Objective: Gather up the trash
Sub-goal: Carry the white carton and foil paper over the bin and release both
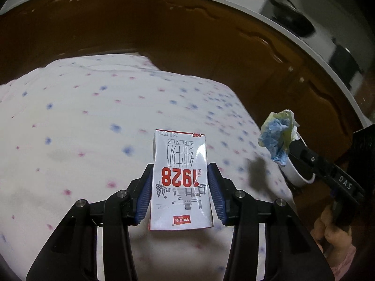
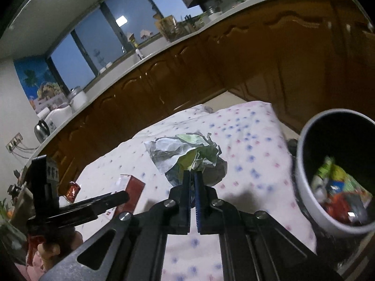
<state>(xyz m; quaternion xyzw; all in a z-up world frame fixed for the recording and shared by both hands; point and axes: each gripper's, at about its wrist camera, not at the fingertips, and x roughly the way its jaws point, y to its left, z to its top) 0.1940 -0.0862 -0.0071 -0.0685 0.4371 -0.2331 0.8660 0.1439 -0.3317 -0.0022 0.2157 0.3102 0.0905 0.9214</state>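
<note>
Left wrist view: the left gripper [image 1: 180, 192] clamps a small pure-milk carton [image 1: 180, 180] between its blue fingers [image 1: 144, 194], above the spotted tablecloth [image 1: 82, 117]. The right gripper [image 2: 192, 178] is pinched shut on a crumpled wrapper [image 2: 187, 152], with the white bin [image 2: 311, 208] just right of its fingers. The hold catches only the wrapper's edge, so it may slip out short of the bin.

Home kitchen, likely: wooden cabinets [image 2: 187, 70], countertop [image 2: 131, 68], kettle [image 2: 42, 128], window [image 2: 112, 39].
</note>
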